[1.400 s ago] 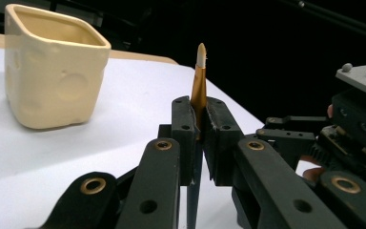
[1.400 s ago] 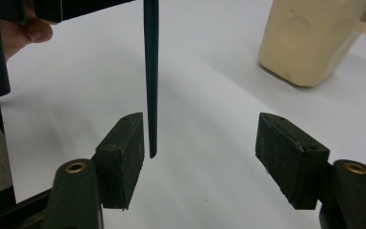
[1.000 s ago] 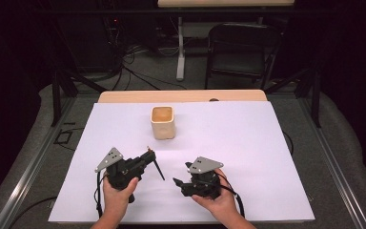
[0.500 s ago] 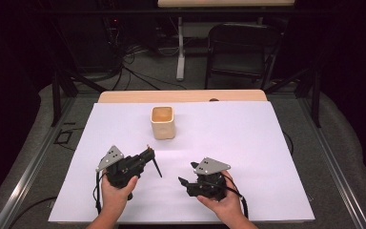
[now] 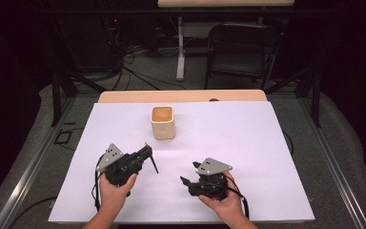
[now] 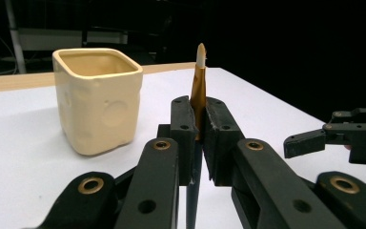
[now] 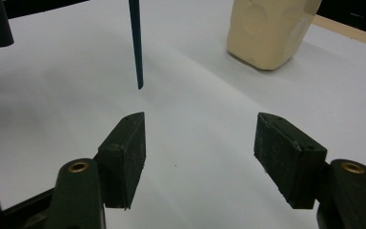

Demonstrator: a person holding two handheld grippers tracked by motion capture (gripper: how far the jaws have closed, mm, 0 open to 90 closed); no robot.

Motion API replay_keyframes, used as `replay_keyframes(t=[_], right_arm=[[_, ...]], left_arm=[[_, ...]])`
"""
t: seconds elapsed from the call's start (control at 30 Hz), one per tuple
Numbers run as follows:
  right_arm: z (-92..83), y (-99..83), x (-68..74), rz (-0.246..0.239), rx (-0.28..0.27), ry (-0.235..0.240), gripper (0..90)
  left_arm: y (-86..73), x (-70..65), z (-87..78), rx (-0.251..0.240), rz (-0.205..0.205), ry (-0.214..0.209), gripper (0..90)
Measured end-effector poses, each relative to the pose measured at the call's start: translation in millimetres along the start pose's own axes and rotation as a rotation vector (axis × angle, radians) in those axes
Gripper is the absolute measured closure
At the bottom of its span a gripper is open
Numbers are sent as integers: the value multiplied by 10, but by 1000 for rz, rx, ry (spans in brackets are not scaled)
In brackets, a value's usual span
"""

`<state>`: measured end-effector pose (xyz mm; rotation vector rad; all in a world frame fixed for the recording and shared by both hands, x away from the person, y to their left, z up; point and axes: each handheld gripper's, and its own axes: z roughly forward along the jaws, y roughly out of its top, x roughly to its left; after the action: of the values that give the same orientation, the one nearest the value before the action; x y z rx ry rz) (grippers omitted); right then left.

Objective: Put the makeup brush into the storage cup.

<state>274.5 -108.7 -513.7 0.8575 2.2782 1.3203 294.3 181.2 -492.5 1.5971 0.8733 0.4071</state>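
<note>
I see the white surface (image 5: 248,143) spread across the middle of the high view, the cream cup (image 5: 162,122) standing at its upper centre. Lower left, my left hand-held gripper (image 5: 144,153) is clenched on a thin brush (image 6: 199,81); lower right, my right hand-held gripper (image 5: 185,182) is released, nothing between its pads.

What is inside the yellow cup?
The cup looks empty: its inner walls show bare. Its bottom is hidden by the rim, so something small could lie there.
</note>
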Motion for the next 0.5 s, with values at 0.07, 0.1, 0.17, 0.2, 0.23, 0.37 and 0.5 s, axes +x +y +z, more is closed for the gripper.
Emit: replay_keyframes(t=[0.07,0.1,0.17,0.2,0.23,0.37,0.5], right_arm=[[8,-6,1,-5,3,1,347],[11,-8,2,-4,4,2,347],[16,-12,4,-9,3,1,347],[16,-14,6,-9,3,1,347],[14,-16,7,-8,2,2,347],[3,-20,9,-5,-3,3,347],[3,-27,10,-4,-9,2,346]], left_arm=[[5,-4,-2,0,20,2,834],[8,-5,2,-4,26,0,834],[19,0,2,-3,42,3,834],[24,2,4,-8,48,5,834],[30,4,8,-13,50,8,833],[50,23,15,-25,79,18,831],[62,41,12,-36,114,23,831]])
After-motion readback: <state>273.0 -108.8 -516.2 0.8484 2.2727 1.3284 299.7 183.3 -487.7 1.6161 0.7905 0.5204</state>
